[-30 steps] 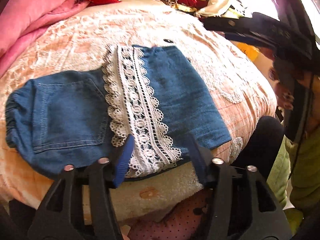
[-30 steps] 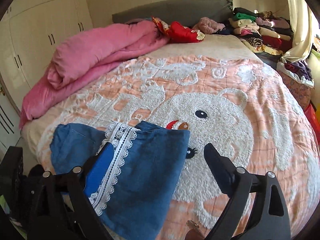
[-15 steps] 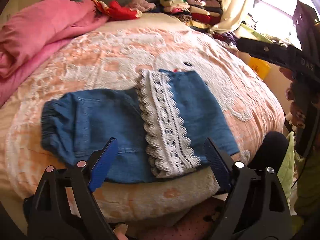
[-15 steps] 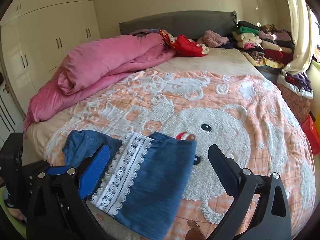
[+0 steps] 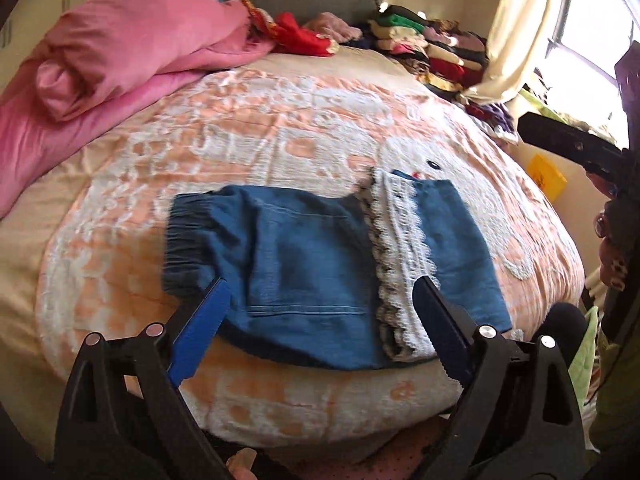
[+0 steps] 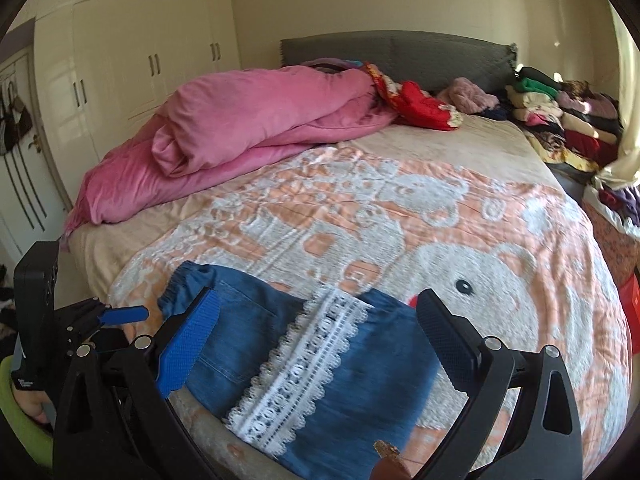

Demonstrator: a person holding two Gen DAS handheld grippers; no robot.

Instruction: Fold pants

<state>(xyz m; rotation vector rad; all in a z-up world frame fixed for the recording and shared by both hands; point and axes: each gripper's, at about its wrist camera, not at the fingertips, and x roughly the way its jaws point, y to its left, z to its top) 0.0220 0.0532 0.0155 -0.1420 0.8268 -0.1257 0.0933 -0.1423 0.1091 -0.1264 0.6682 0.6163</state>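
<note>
The blue denim pants [image 5: 304, 264] lie folded on the peach and white blanket [image 5: 280, 128], close to the bed's near edge. A white lace strip [image 5: 404, 248] runs across the folded-over leg. My left gripper [image 5: 320, 282] hovers above and short of the pants, its jaws opening wide with nothing between the pads. In the right wrist view the pants [image 6: 360, 360] and lace strip [image 6: 304, 356] sit just beyond my right gripper [image 6: 316, 294], which is open and empty. The left gripper [image 6: 120, 314] shows at that view's left edge.
A rolled pink duvet [image 6: 248, 128] lies along the bed's far left. A red garment [image 6: 424, 108] and stacks of folded clothes [image 6: 560, 112] sit by the grey headboard [image 6: 400, 52]. White wardrobe doors [image 6: 120, 60] stand left; a curtain [image 5: 516, 20] and window right.
Both grippers have drawn back and risen from the pants. The left jaws, earlier narrow around the lace hem, have spread wide. The pants stay folded in place.
</note>
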